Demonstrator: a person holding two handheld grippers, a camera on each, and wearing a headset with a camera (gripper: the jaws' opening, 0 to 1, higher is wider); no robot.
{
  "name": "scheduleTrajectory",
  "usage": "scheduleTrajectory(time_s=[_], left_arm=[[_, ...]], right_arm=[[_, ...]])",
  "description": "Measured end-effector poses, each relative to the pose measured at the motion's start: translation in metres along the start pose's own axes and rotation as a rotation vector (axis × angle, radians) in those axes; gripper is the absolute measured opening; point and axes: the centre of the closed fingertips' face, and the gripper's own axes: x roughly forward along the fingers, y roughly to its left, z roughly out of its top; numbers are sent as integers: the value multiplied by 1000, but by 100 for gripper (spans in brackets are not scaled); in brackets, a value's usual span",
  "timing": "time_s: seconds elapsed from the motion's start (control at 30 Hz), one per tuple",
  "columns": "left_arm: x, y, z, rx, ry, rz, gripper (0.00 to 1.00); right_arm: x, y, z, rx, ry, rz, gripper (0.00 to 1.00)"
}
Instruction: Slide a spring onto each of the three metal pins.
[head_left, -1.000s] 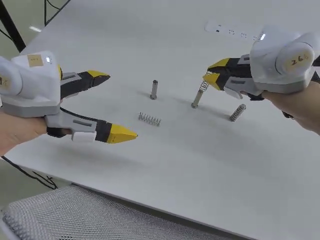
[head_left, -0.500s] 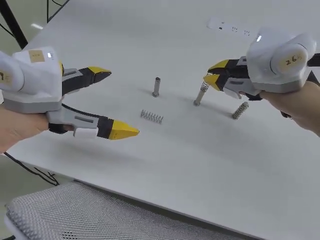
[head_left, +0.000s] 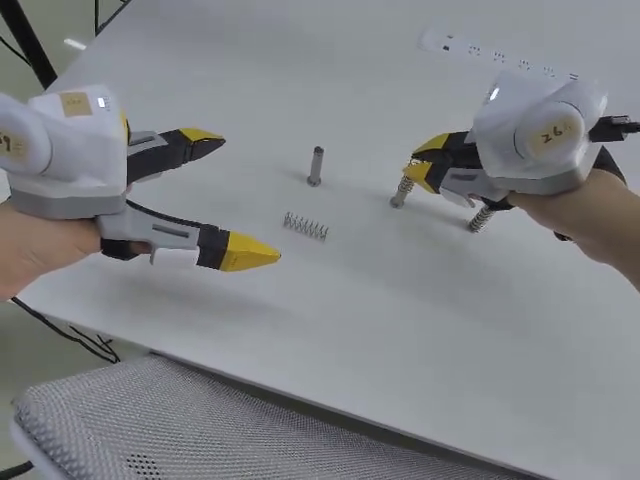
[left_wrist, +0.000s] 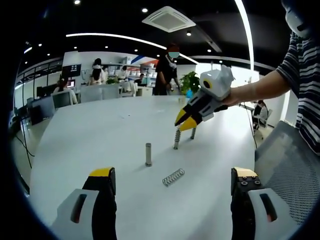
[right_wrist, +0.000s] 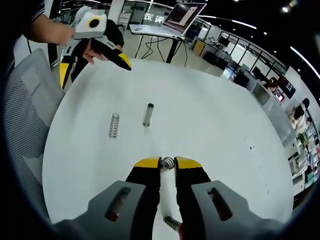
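1. The left gripper (head_left: 232, 198) hovers, jaws wide apart.
2. The right gripper (head_left: 425, 168) pinches a silver coil spring (right_wrist: 167, 162) on a leaning grey metal pin (head_left: 397, 201).
3. A loose spring (head_left: 305, 226) lies on the white table (head_left: 350, 300) near a bare upright pin (head_left: 316, 166).

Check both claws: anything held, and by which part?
Right claw grips a spring by its top end, the spring sitting over a pin. Left claw is open, holding nothing.

A white table (head_left: 400, 330) carries a bare upright pin (head_left: 316, 166), a loose spring (head_left: 305, 226) lying toward the near edge, a spring-sleeved pin (head_left: 404, 190), another spring-sleeved pin (head_left: 482, 217) toward the right edge, and a power strip (head_left: 500, 57) by the far edge.
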Motion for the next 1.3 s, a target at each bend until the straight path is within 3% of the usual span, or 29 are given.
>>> scheduleTrajectory(time_s=[0.17,0.53,0.97,1.3], left_arm=[[-1,0,0,0,1,1,95],[-2,-2,-2,-6,2,2,95],[0,-4,4,4,0,-6,95],[-3,-4,5,6,3,-2,95]], right_arm=[[5,3,-8,7,29,4,12],[11,4,-17,51,39,-5,12],[9,6,-14,117,24,5,15],[0,-2,-7,143,-2,-36,19]])
